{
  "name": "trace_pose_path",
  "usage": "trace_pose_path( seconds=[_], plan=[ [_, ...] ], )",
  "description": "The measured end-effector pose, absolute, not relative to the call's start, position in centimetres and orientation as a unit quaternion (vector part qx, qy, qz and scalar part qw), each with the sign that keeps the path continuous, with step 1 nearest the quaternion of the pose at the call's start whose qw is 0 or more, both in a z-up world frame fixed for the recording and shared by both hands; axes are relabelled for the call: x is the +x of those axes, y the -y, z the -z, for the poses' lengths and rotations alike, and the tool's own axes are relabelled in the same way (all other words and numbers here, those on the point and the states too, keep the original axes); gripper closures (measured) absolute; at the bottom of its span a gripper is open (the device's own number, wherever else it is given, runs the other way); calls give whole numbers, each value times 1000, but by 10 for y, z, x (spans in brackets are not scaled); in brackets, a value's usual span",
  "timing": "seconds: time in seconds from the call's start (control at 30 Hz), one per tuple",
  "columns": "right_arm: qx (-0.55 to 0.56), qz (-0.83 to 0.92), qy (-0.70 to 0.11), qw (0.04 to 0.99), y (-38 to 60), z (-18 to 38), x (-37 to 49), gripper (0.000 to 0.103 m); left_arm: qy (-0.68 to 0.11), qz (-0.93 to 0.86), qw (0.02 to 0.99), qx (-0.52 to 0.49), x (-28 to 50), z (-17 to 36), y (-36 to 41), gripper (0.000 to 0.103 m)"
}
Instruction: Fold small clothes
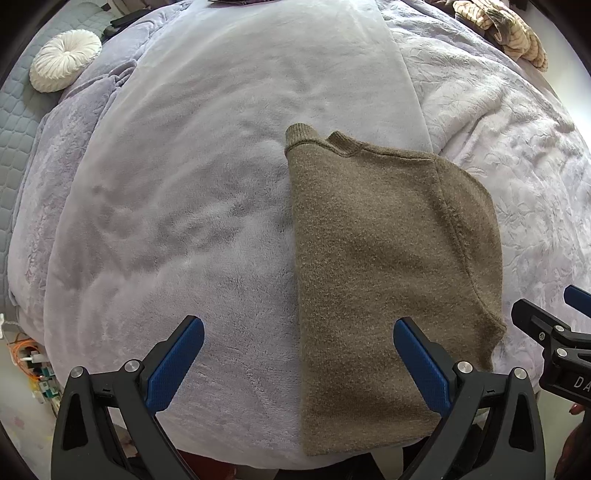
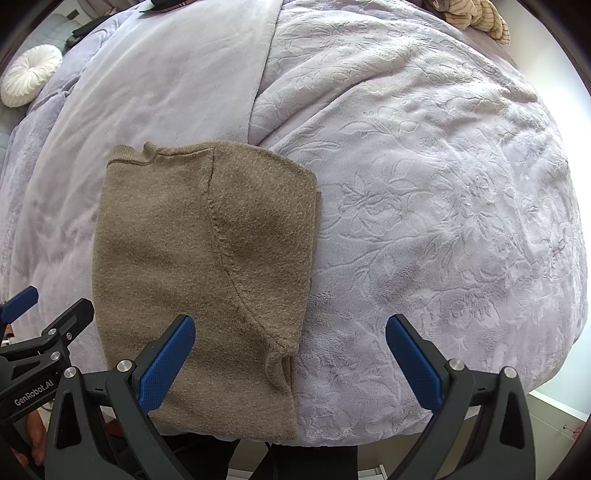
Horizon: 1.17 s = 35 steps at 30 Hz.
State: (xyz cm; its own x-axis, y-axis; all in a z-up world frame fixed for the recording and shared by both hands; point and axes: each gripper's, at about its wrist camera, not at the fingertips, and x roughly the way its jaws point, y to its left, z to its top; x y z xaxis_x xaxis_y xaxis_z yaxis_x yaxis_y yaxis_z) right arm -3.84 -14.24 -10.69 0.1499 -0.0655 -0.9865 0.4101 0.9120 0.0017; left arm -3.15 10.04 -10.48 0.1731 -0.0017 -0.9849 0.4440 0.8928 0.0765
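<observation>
An olive-brown knit sweater point(image 1: 388, 266) lies folded lengthwise on the lilac plush blanket point(image 1: 177, 221), collar at the far end and a sleeve folded across its top. It also shows in the right wrist view point(image 2: 199, 266). My left gripper point(image 1: 299, 332) is open and empty, held above the sweater's near left edge. My right gripper point(image 2: 290, 328) is open and empty above the sweater's near right edge, by the sleeve cuff point(image 2: 280, 369). Each gripper shows at the edge of the other's view.
A round white pleated cushion point(image 1: 64, 61) lies at the far left. A striped beige garment point(image 1: 506, 26) is heaped at the far right. An embossed lilac bedspread point(image 2: 443, 221) covers the right side. The bed's near edge runs just under the grippers.
</observation>
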Motion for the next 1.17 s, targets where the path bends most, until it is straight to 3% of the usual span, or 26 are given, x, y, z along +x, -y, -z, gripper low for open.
trace_pose_path(
  seconds=[1.17],
  plan=[
    [136,159,-638,741,140,110,-37,0,-635,158,742,148,-28,105,-104,0]
  ],
)
